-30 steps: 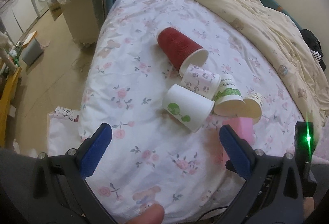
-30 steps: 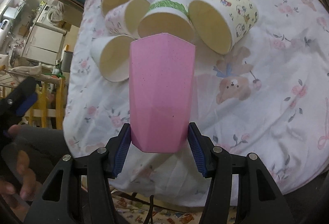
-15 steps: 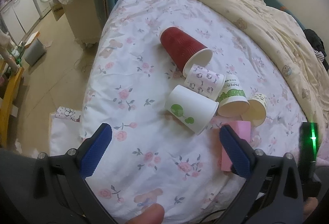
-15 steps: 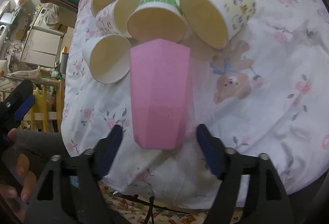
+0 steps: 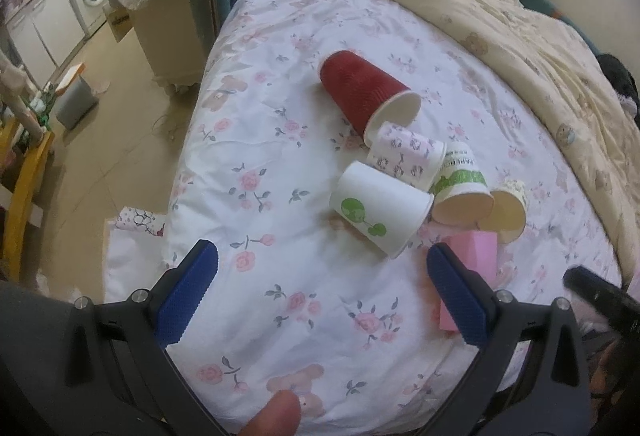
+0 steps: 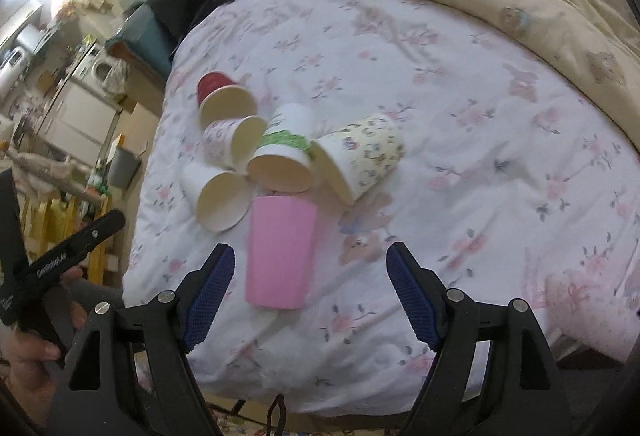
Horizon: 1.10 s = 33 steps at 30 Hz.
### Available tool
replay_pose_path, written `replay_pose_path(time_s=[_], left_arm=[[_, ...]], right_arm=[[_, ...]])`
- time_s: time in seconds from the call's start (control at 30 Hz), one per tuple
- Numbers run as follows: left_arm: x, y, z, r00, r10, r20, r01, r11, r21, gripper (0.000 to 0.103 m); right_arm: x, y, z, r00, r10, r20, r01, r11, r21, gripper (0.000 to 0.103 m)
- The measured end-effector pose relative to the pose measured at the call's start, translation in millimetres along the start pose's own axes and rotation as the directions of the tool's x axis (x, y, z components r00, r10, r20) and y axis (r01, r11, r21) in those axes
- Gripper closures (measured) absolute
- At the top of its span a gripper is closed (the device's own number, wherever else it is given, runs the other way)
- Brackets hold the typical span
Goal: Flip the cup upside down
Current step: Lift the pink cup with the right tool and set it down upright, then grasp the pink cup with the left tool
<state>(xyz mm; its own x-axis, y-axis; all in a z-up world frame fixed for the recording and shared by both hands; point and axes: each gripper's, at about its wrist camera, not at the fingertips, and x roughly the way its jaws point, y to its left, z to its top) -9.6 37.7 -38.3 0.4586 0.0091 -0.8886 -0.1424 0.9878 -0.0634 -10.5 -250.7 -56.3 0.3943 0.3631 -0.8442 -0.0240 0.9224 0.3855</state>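
The pink cup (image 6: pixel 280 250) stands on the bed (image 6: pixel 460 164) – wide end down; right gripper (image 6: pixel 308 292) jaws spread, holding nothing; left gripper (image 5: pixel 320 292) jaws spread too.

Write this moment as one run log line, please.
right tongs: open, clear of pink cup | pink cup: on bed beside five paper cups | left tongs: open, empty

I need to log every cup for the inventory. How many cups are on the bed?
6. Red ribbed paper cup farthest; pink-patterned paper cup next; white green-logo cup; green-banded paper cup; yellow floral cup; pink faceted plastic cup nearest. None seems hidden.
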Motion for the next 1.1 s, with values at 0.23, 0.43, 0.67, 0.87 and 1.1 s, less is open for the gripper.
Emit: replay_pose_path(time_s=[0.23, 0.43, 0.67, 0.87, 1.1], left_arm=[[7, -30, -22, 0.999, 0.019, -0.04, -0.016, 0.996, 0.086, 0.0], [15, -56, -31, 0.996, -0.012, -0.09, 0.021, 0.994, 0.107, 0.0], [45, -103, -48, 0.974, -0.078, -0.211, 0.11, 0.983, 0.144, 0.007], [75, -136, -55, 0.955, -0.076, -0.285, 0.133, 0.974, 0.185, 0.018], [91, -142, -55, 0.95, -0.07, -0.305, 0.133, 0.972, 0.192, 0.019]], right_arm=[[-10, -4, -2, 0.996, -0.064, 0.055, 0.063, 0.998, 0.017, 0.022], [-13, -26, 1, 0.998, -0.032, 0.054, 0.026, 0.993, 0.119, 0.022], [-9, -43, 2, 0.999, -0.019, 0.027, 0.014, 0.98, 0.198, 0.022], [-9, -52, 1, 1.0, -0.016, 0.023, 0.01, 0.972, 0.237, 0.022], [-8, -50, 4, 1.0, -0.001, 0.024, -0.004, 0.973, 0.232, 0.022]])
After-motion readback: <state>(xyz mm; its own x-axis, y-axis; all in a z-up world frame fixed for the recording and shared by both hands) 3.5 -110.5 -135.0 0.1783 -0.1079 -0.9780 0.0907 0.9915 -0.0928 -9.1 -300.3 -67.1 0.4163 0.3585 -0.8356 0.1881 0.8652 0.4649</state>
